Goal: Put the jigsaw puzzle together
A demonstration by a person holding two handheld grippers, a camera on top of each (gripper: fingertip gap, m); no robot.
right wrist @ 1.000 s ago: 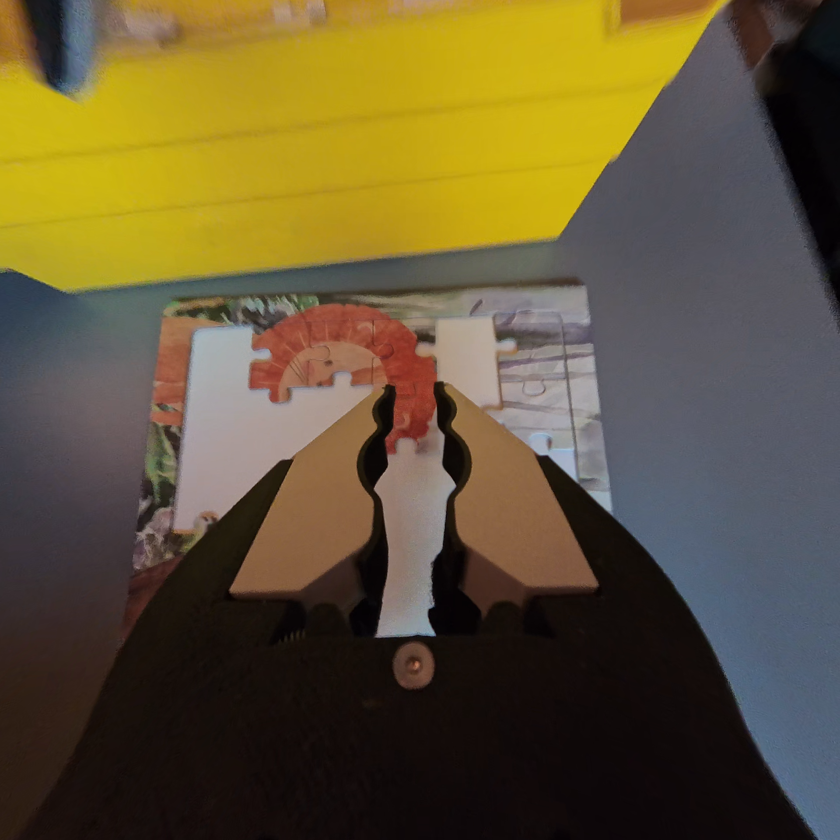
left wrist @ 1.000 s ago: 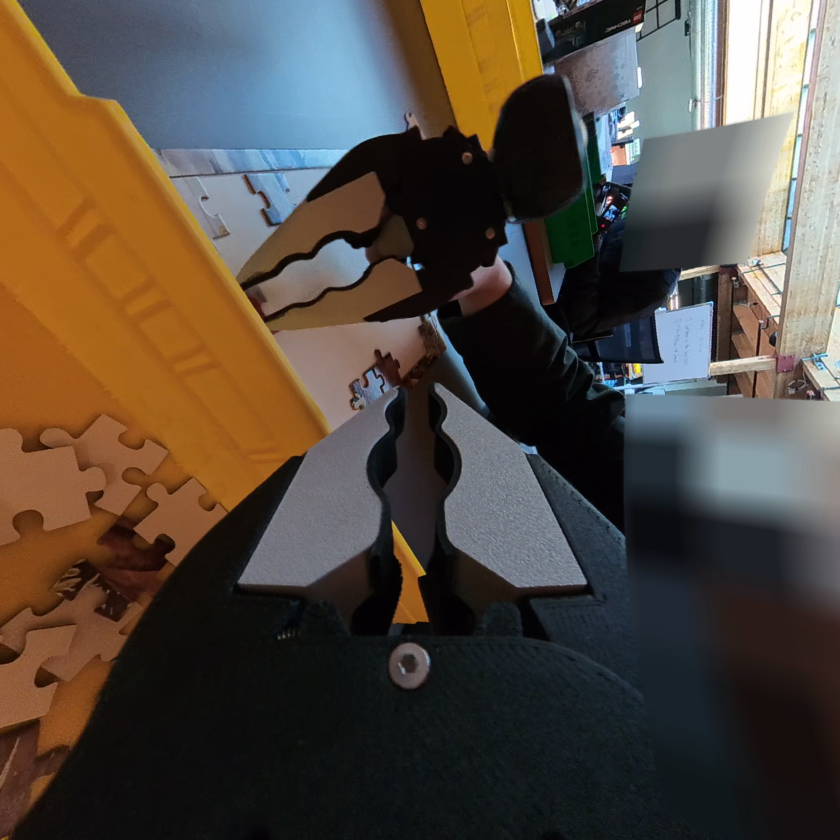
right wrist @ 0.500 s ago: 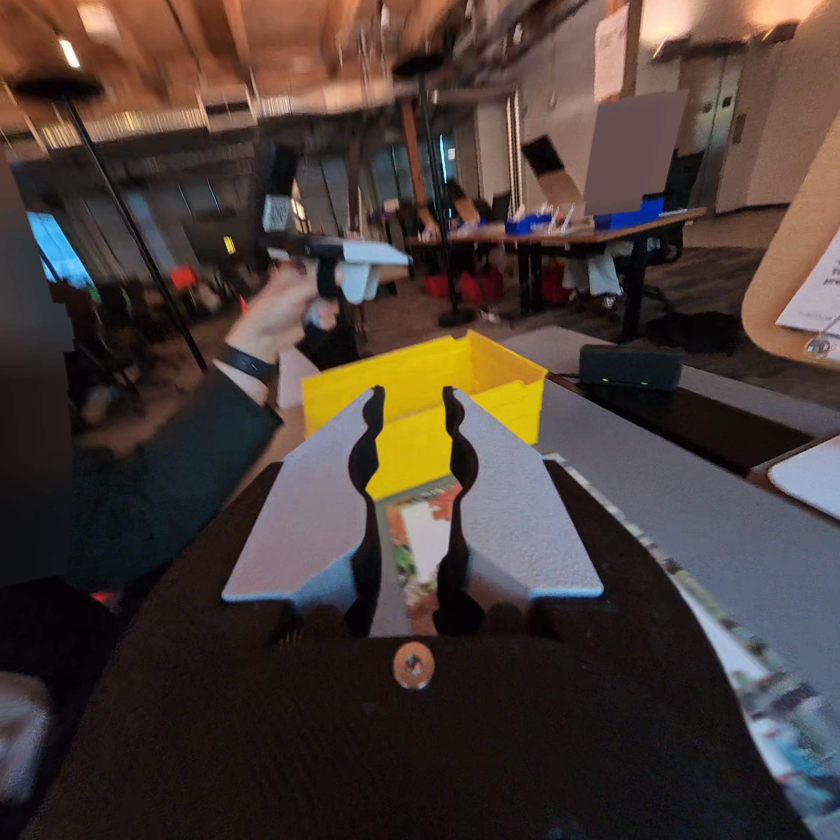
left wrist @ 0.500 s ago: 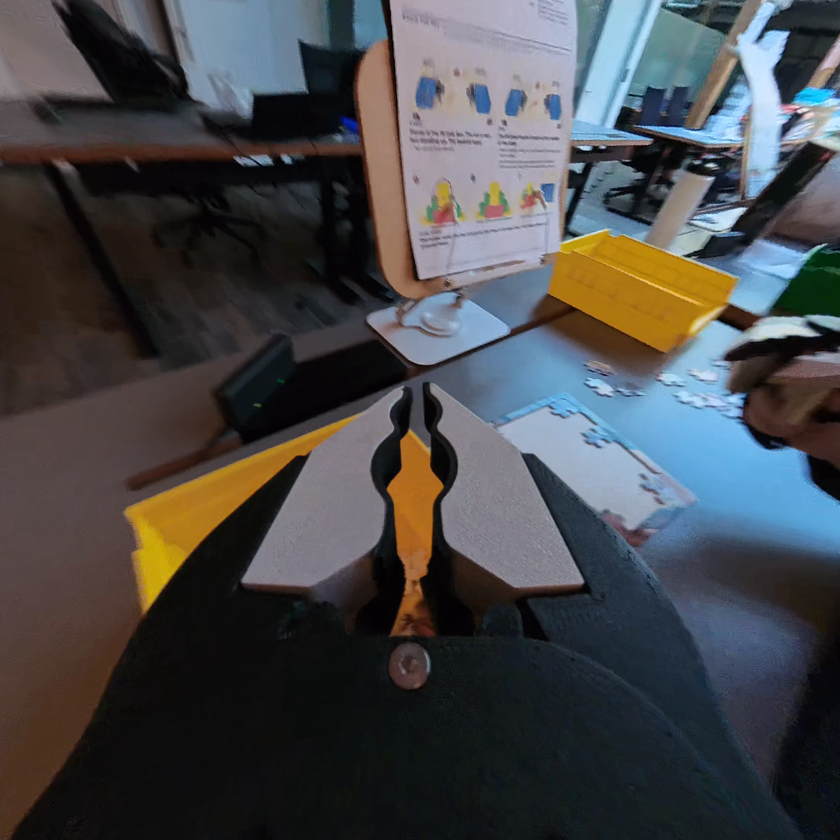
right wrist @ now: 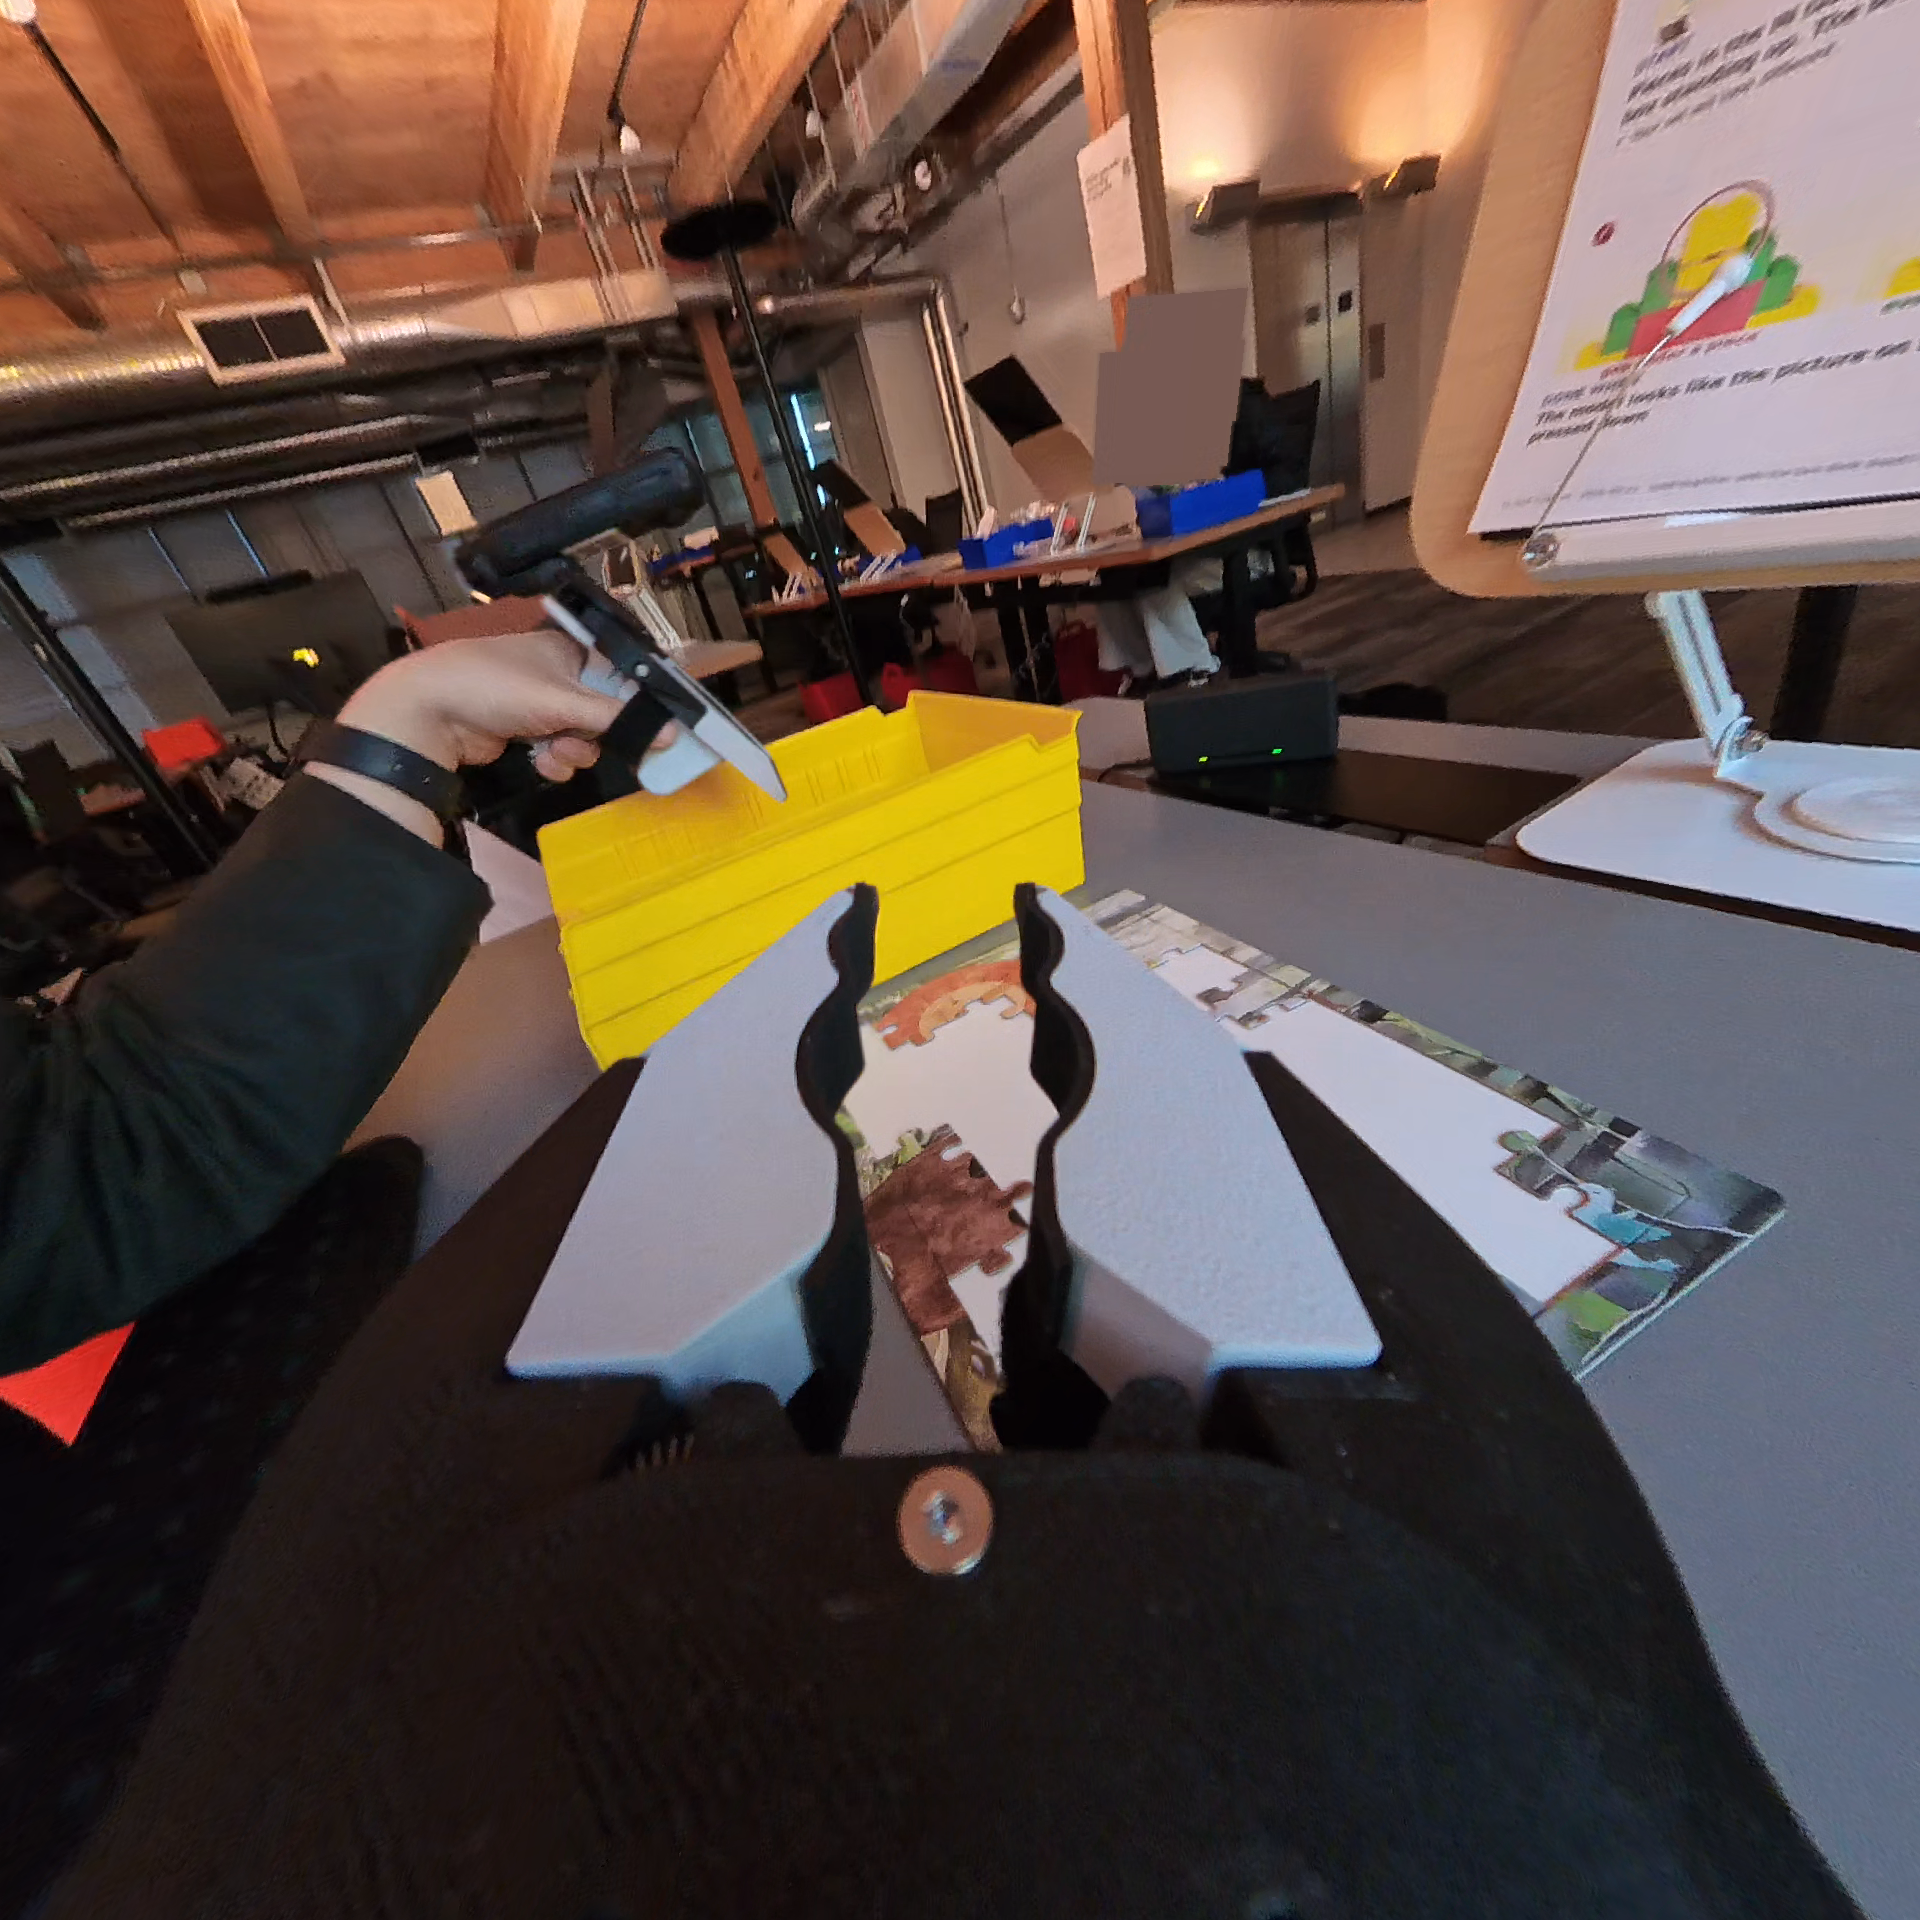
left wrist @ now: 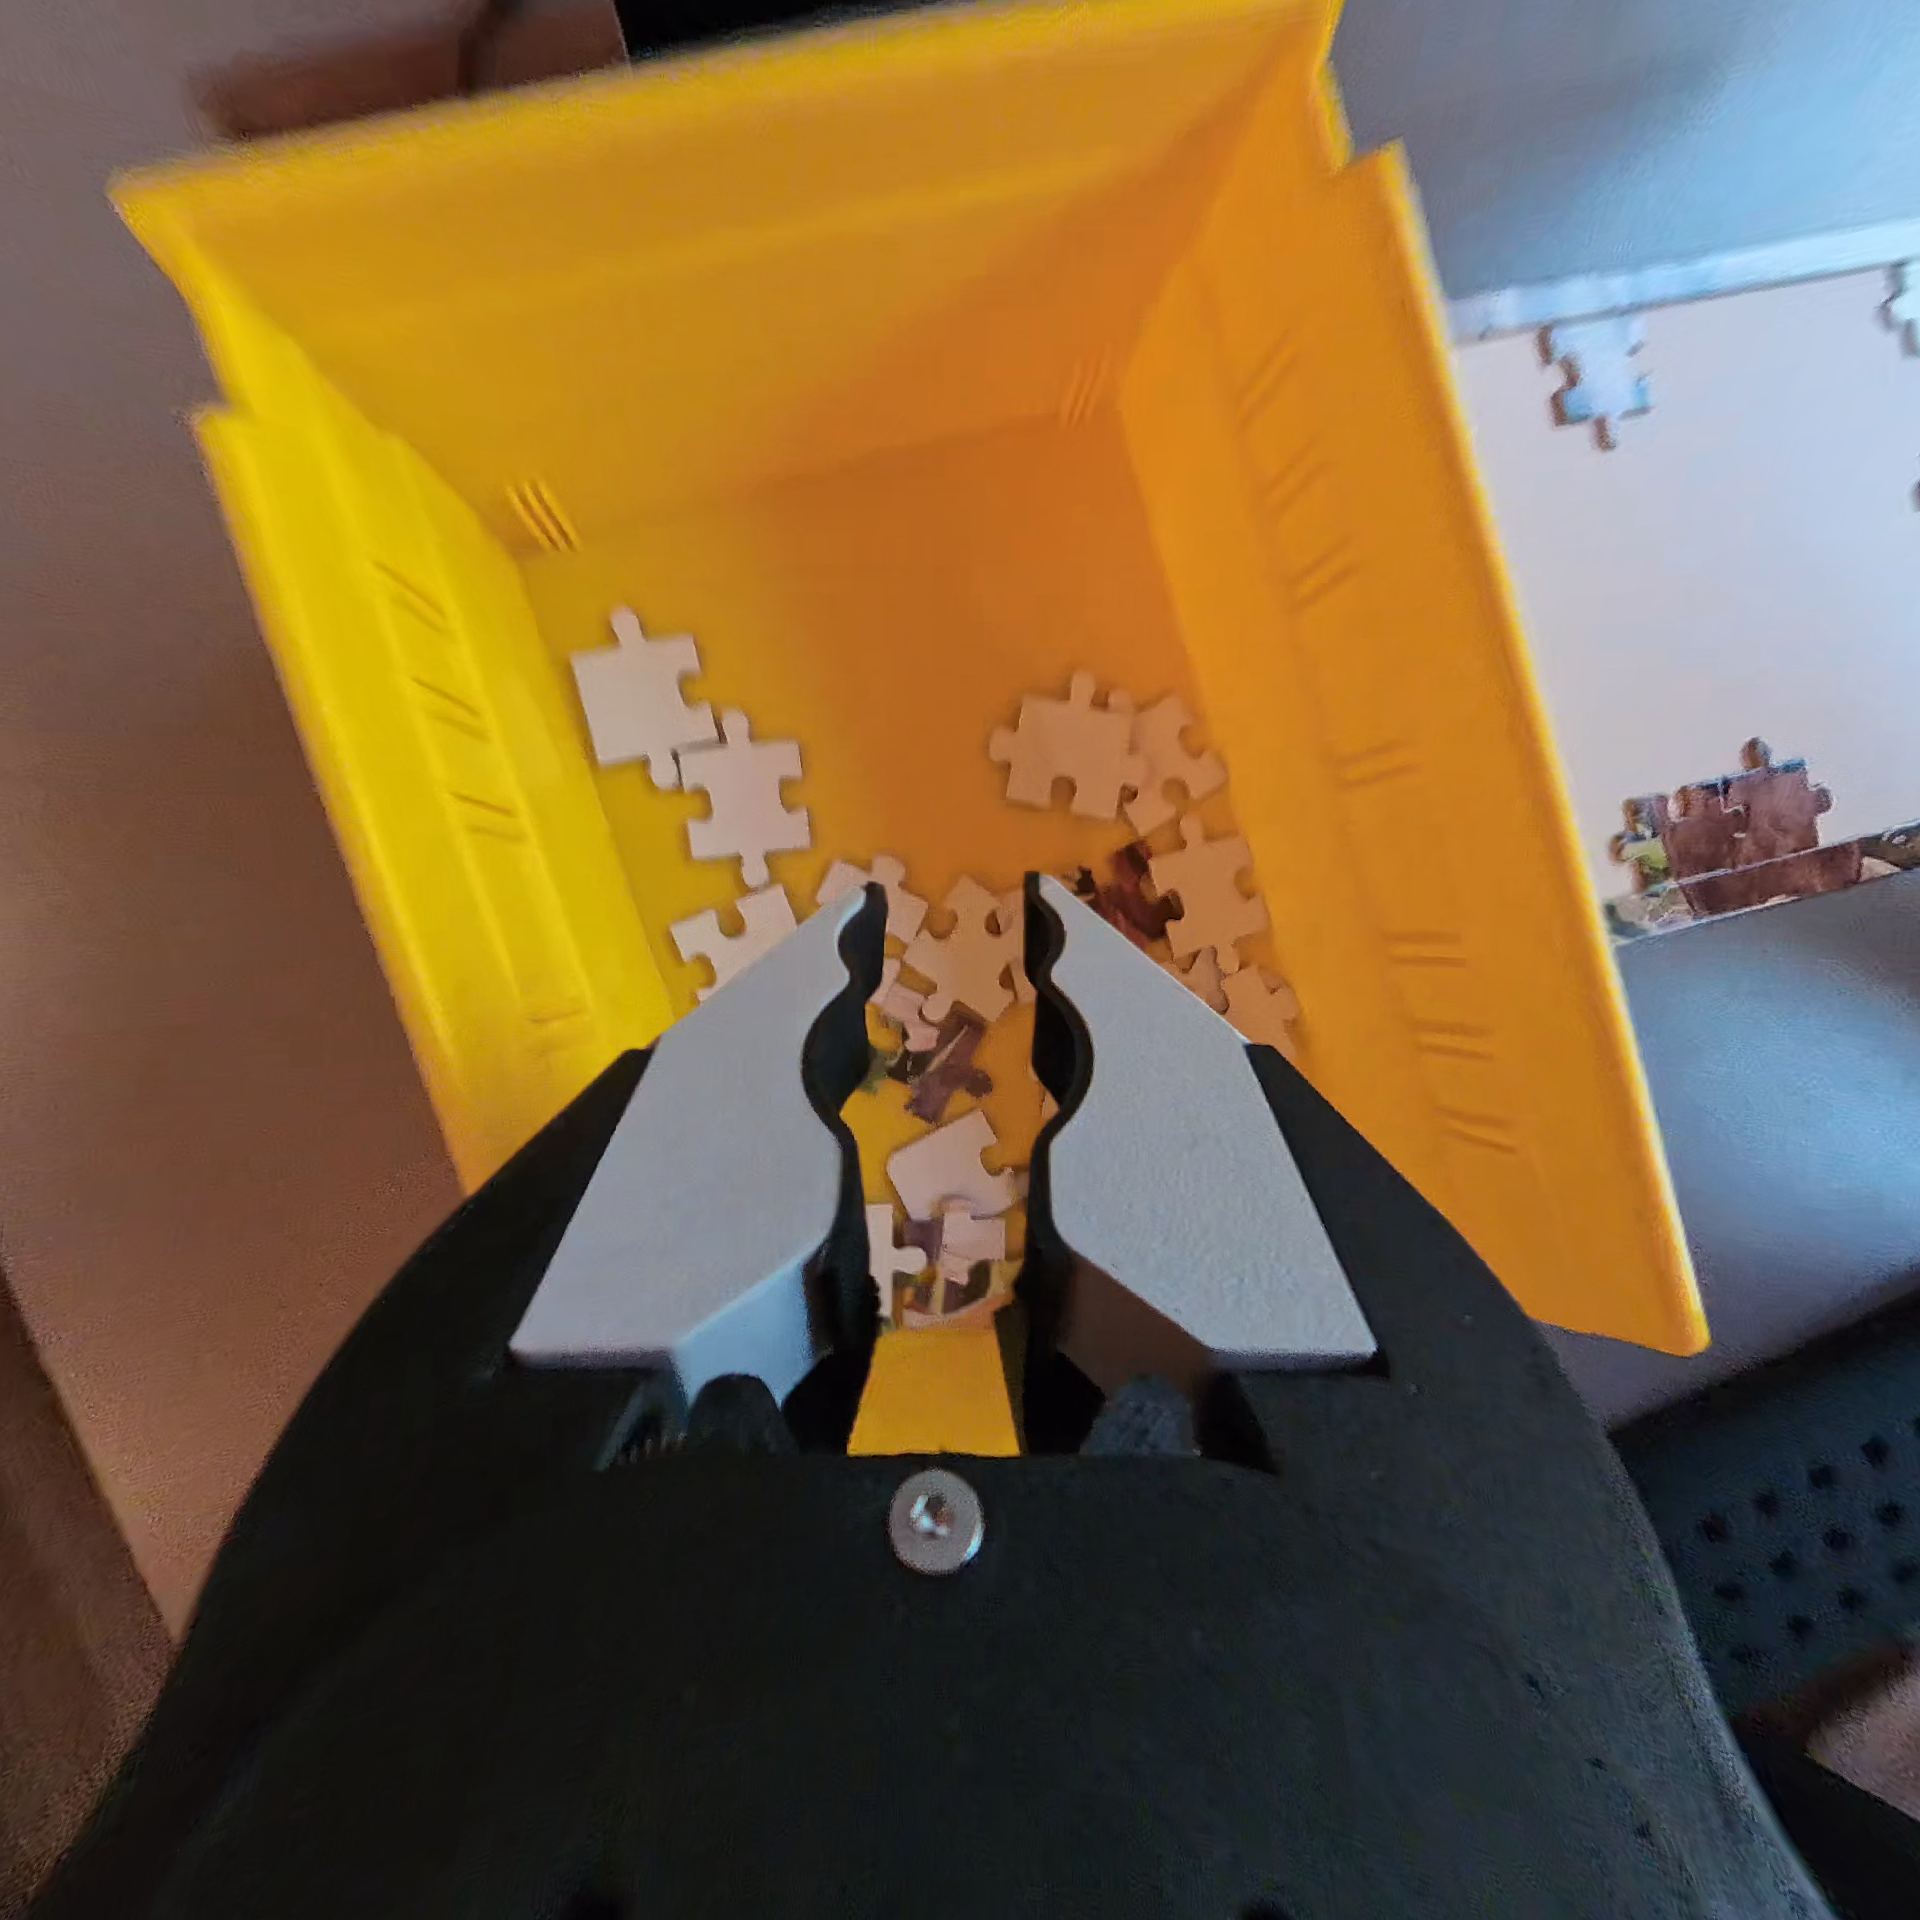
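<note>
Left wrist view: left gripper [left wrist: 951, 902] gaped empty above loose puzzle pieces [left wrist: 966, 961] in yellow bin [left wrist: 1351, 727]. Right gripper [right wrist: 943, 902] also parted, empty, over half-built puzzle [right wrist: 1382, 1122] on bench [right wrist: 1558, 966].

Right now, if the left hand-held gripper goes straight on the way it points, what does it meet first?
Probably the loose puzzle pieces on the floor of the yellow bin; the open left hand-held gripper points down into it. Depth is unclear.

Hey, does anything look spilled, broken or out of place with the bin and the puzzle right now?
Nothing stands out. The loose pieces all lie inside the yellow bin, many face down, none spilled on the table. The puzzle board lies flat beside the bin, only partly filled. Both the left gripper and right gripper are open and empty.
</note>
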